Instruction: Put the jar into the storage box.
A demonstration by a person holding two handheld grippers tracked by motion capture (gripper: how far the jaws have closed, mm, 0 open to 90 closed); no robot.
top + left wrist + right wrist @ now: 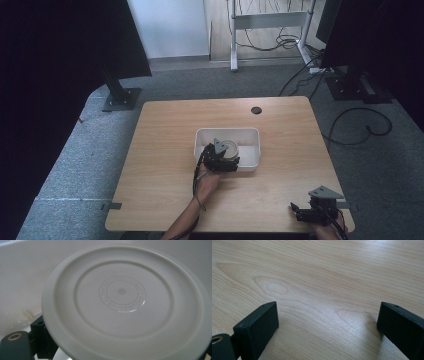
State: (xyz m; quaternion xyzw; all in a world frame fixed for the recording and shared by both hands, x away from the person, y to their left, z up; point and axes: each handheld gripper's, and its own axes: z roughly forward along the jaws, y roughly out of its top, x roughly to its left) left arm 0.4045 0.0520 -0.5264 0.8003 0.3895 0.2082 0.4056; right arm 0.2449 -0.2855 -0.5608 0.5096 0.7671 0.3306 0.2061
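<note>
Lid [125, 302], round, cream, smooth plastic with raised rings and an embossed stamp at its centre, sits inside the white rectangular bin [250, 134] at mid-table, with the left gripper [220, 162] reaching over the bin's near wall right against it; whether its jaws clamp the lid I cannot tell, as one black jaw shows just under the rim. The left forearm stretches forward from the near edge, while the right gripper [327, 325] rests low over the bare wood table [165, 130] at the near right corner, jaws wide apart, holding nothing.
</note>
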